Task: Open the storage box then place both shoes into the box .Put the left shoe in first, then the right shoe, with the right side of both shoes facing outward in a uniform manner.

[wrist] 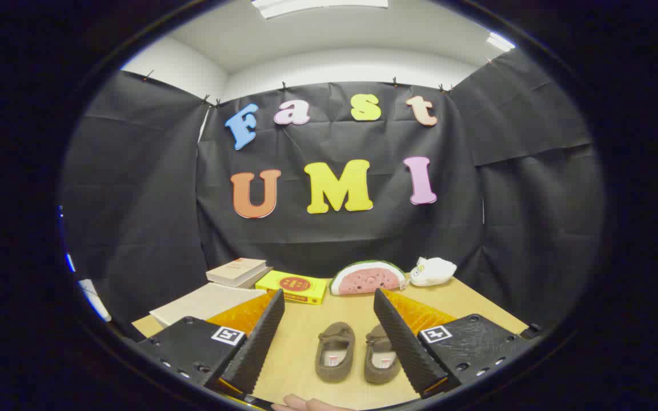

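Claw (pixel 329 308) first: mine sits low in the frame with its two fingers spread wide apart, gripping nothing, one finger (pixel 257 342) at lower left and the other at lower right. Between them lies open bench (pixel 300 337), a pale wooden top.

Going left to right across the far edge of the bench, I count one flat whitish board or lid (pixel 206 302) at the left, partly hidden behind my left finger; I cannot tell whether it belongs to the storage box. Just behind it sits one closed tan book (pixel 237 271), lying flat. Next, near the middle, lies one yellow box (pixel 297 286) with a red round mark on its top. Right of centre stands one plush watermelon slice (pixel 368 278), pink face toward me, green rind along its curved top. Touching its right end is one small white plush toy (pixel 433 271).

Nearer to me, in the lower middle of the frame and closer to my right finger than my left, are two brown slippers, side by side with toes pointing away from me and openings up. I take the left shoe (pixel 334 351) as the one farther from my right finger; the right shoe (pixel 381 358) lies just beside that finger, its outer edge partly covered by it. The pair are nearly touching each other.

At the very bottom centre, one bit of a hand (pixel 306 404) shows.
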{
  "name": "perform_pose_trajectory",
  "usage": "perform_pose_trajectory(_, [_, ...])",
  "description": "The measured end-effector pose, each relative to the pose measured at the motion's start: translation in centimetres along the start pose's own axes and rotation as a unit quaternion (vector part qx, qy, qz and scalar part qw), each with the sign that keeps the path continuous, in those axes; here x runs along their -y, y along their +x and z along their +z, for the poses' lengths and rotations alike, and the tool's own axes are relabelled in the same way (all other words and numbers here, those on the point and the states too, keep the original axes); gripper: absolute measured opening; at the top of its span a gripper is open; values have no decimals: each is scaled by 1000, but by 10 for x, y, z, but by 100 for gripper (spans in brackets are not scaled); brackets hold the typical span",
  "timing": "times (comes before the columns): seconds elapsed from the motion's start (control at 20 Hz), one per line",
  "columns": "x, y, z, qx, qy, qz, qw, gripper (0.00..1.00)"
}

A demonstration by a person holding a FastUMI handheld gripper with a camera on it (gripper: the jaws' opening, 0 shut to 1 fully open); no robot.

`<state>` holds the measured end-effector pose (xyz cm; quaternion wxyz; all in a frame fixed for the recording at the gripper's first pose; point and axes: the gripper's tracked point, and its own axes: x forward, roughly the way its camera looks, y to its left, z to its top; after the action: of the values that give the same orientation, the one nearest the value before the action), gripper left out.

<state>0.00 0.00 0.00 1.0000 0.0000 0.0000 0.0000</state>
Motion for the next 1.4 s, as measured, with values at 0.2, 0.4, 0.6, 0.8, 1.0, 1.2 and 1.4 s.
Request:
perform_pose_trajectory(0.2, [0,4,-10,-11,-3,0,1000,95])
perform_pose_trajectory(0.4, [-4,7,-20,-27,-2,7,1000,95])
perform_pose_trajectory(0.6, [-13,10,-22,-28,-17,14,999,95])
perform_pose_trajectory(0.8, [-23,18,-27,-30,-14,29,999,95])
perform_pose_trajectory(1.0, [-47,36,-33,-50,17,77,996,95])
perform_pose_trajectory(1.2, [-91,61,-51,-102,43,156,982,95])
perform_pose_trajectory(1.4, [-129,86,-69,-152,75,226,959,95])
